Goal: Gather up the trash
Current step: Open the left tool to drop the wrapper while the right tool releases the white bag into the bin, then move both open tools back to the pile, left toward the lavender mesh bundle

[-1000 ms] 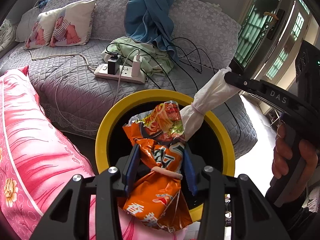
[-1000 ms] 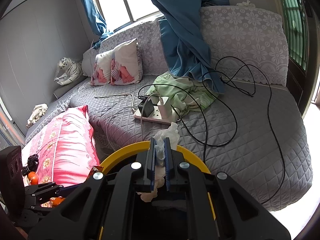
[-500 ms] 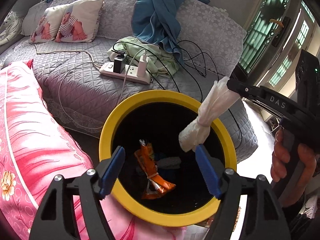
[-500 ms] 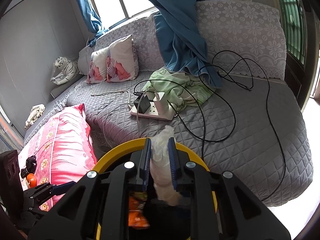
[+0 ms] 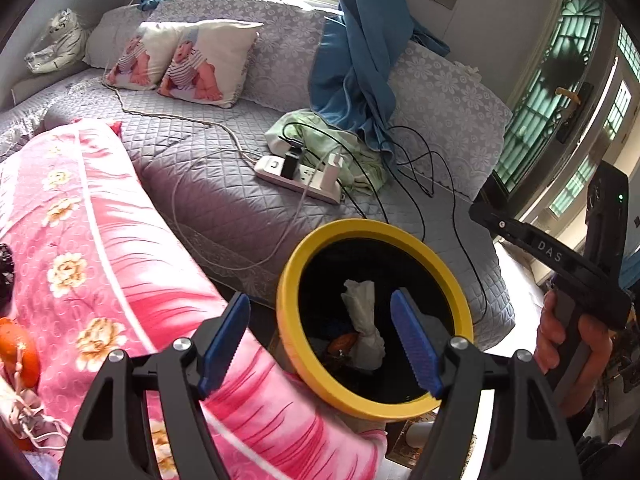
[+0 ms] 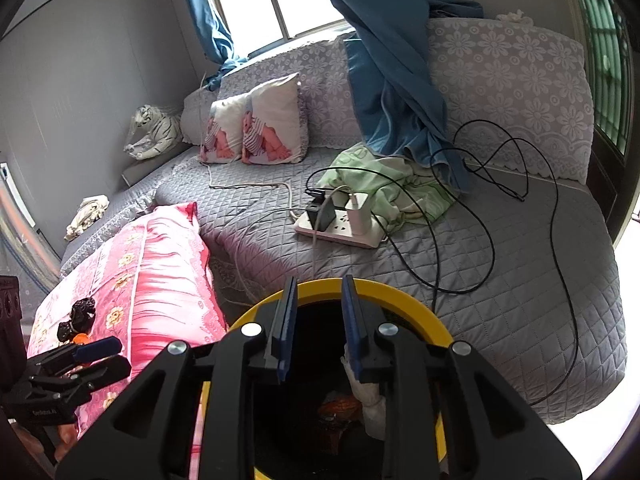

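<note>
Grey quilted sofa (image 5: pixel 224 200) fills the background beyond both sets of fingers, pink floral pillow (image 5: pixel 100 264) under and left of the left fingers. Yellow-rimmed black bin (image 5: pixel 372 232) sits just ahead of and below both grippers.

Change: a second ago the left gripper (image 5: pixel 320 340) clamped an orange snack wrapper (image 5: pixel 340 344) over the bin and the right gripper (image 6: pixel 318 320) pinched a knotted white tissue wad (image 5: pixel 364 324). Now both pieces are down inside the bin, wad upright against the dark interior, wrapper showing only as an orange scrap beside its base. Left fingers stand wide with nothing between them, pulled up and off to the pillow side. Right jaws are opening, gap narrow, nothing pinched; wad shows below and past the right-hand pad in the right wrist view.

Meaning: two trash items look deposited; likely next is a fresh pickup.

Wad: crumpled white paper, twisted neck, bulb at the bottom. Wrapper: crinkled foil, mostly hidden. Small black lump (image 6: pixel 78 316) lies on the pillow, left of the right fingers; can't tell what it is.
</note>
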Motion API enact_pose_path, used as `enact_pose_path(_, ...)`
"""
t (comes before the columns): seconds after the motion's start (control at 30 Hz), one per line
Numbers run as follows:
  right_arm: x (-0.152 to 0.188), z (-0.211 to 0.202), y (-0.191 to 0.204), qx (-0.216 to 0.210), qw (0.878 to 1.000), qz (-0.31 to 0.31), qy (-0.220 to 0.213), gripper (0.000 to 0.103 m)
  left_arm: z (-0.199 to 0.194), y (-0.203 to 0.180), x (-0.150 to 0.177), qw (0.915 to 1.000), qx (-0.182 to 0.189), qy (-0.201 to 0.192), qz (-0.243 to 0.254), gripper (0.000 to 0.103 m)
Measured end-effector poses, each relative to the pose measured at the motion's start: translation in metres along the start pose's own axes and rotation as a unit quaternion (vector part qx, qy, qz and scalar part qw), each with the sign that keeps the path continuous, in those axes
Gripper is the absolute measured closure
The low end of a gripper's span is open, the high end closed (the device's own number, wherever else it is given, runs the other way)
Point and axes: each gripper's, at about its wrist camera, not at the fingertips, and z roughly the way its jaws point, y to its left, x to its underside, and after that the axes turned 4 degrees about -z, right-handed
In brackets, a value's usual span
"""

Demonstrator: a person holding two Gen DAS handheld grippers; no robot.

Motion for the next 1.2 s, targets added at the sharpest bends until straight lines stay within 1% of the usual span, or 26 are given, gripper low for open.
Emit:
enact_pose_path(0.03, 0.0, -0.001, 0.007, -0.008, 1.0, -0.005, 0.0, 0.074, -0.01, 0.006, 0.0, 1.0, -0.002, -0.006, -0.003, 0.033)
enact_pose_path(0.17, 0.0, 0.001, 0.043, -0.038, 0.999, -0.035, 0.003, 0.074, -0.047, 0.033, 0.005, 0.9992, -0.026, -0.026, -0.016, 0.033)
enact_pose_path(0.27, 0.001, 0.005, 0.073, -0.069, 0.996, -0.057, 0.01, 0.073, -0.076, 0.054, 0.01, 0.9976, -0.05, -0.043, -0.023, 0.032)
enact_pose_path(0.3, 0.002, 0.006, 0.083, -0.079, 0.995, -0.066, 0.013, 0.073, -0.086, 0.062, 0.012, 0.997, -0.056, -0.047, -0.026, 0.031)
enact_pose_path(0.37, 0.004, 0.009, 0.105, -0.099, 0.991, -0.083, 0.018, 0.072, -0.106, 0.077, 0.018, 0.9948, -0.076, -0.058, -0.035, 0.025)
enact_pose_path(0.4, 0.006, 0.011, 0.116, -0.11, 0.989, -0.092, 0.02, 0.071, -0.117, 0.085, 0.022, 0.9935, -0.085, -0.064, -0.039, 0.025)
enact_pose_path(0.43, 0.007, 0.012, 0.127, -0.119, 0.988, -0.1, 0.022, 0.068, -0.127, 0.093, 0.025, 0.9923, -0.094, -0.067, -0.045, 0.024)
enact_pose_path(0.5, 0.011, 0.016, 0.149, -0.143, 0.983, -0.115, 0.028, 0.064, -0.145, 0.108, 0.032, 0.9892, -0.112, -0.075, -0.057, 0.02)
enact_pose_path(0.63, 0.02, 0.026, 0.193, -0.181, 0.971, -0.148, 0.043, 0.062, -0.182, 0.134, 0.055, 0.9818, -0.146, -0.088, -0.083, 0.017)
enact_pose_path(0.7, 0.024, 0.031, 0.213, -0.198, 0.966, -0.159, 0.05, 0.058, -0.198, 0.145, 0.069, 0.9786, -0.157, -0.09, -0.097, 0.015)
enact_pose_path(0.77, 0.028, 0.038, 0.23, -0.217, 0.96, -0.165, 0.063, 0.057, -0.212, 0.152, 0.084, 0.9756, -0.169, -0.091, -0.107, 0.014)
enact_pose_path(0.83, 0.032, 0.044, 0.245, -0.234, 0.954, -0.174, 0.07, 0.054, -0.222, 0.156, 0.099, 0.9729, -0.178, -0.09, -0.116, 0.013)
enact_pose_path(0.9, 0.036, 0.048, 0.259, -0.246, 0.948, -0.188, 0.073, 0.05, -0.227, 0.158, 0.114, 0.9716, -0.181, -0.084, -0.128, 0.013)
enact_pose_path(0.97, 0.041, 0.052, 0.273, -0.251, 0.943, -0.205, 0.075, 0.05, -0.226, 0.155, 0.128, 0.9712, -0.18, -0.078, -0.135, 0.013)
enact_pose_path(1.07, 0.049, 0.062, 0.289, -0.25, 0.938, -0.223, 0.089, 0.05, -0.22, 0.151, 0.145, 0.9722, -0.18, -0.065, -0.134, 0.013)
enact_pose_path(1.2, 0.057, 0.076, 0.307, -0.252, 0.931, -0.243, 0.107, 0.05, -0.208, 0.141, 0.156, 0.9751, -0.176, -0.058, -0.122, 0.013)
